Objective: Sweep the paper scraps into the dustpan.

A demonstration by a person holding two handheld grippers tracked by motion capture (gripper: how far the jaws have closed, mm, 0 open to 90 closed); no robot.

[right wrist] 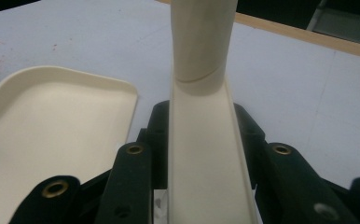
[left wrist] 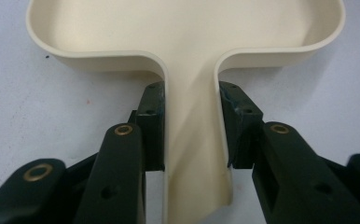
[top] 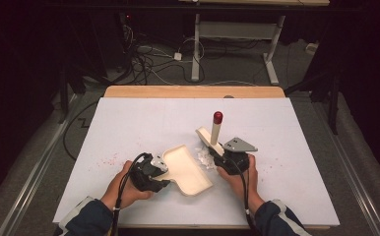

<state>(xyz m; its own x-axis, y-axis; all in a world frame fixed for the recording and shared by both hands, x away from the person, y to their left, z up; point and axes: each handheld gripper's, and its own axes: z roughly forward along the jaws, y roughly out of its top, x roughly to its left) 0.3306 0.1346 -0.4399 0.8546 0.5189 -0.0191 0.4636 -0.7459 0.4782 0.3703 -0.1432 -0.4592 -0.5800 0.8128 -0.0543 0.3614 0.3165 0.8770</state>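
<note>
Dustpan (top: 189,169) lies flat on the bench (top: 129,123), left gripper (top: 159,173) clamping its handle at near left. Just right of it sit white scraps (top: 205,158), and the right gripper (top: 223,156) clamps a red-tipped brush (top: 214,132). Short, low strokes leftward should sweep them in, pan held steady.
</note>
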